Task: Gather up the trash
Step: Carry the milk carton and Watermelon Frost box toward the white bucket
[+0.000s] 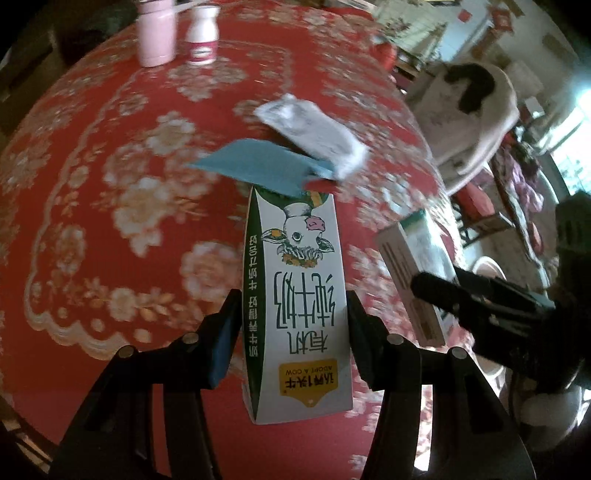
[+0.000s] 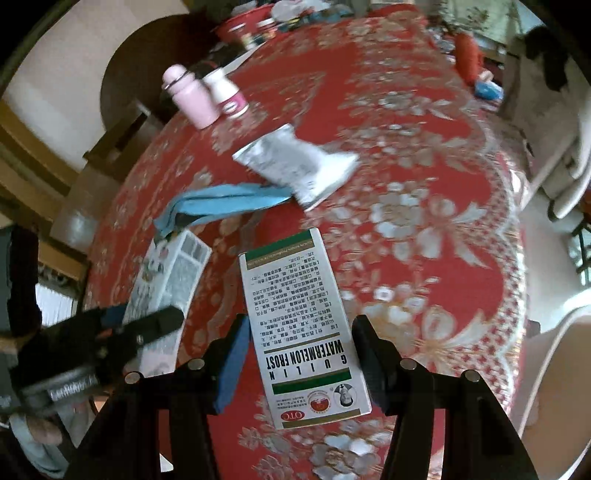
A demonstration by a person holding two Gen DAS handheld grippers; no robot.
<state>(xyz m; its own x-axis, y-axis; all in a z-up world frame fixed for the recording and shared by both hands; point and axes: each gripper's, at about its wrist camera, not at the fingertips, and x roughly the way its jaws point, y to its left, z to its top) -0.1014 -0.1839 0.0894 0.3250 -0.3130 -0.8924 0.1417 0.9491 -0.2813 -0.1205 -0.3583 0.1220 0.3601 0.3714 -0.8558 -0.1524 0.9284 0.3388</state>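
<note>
My left gripper (image 1: 293,306) is shut on a white and green milk carton (image 1: 295,277) with a cow printed on it, held over the red flowered tablecloth (image 1: 110,184). My right gripper (image 2: 301,328) is shut on a white medicine box (image 2: 299,325) with green stripes. Each wrist view shows the other hand: the right gripper (image 1: 436,295) with its box (image 1: 406,258) at the right, and the left gripper (image 2: 155,321) with the carton (image 2: 173,273) at the left. A crumpled silver foil packet (image 1: 314,129) and a blue cloth (image 1: 258,166) lie on the table beyond.
A pink bottle (image 2: 192,99) and a white bottle with a pink label (image 2: 227,92) stand at the far side of the table. Dishes and clutter (image 2: 251,26) sit at the far end. White chairs (image 1: 476,122) stand off the table's right edge.
</note>
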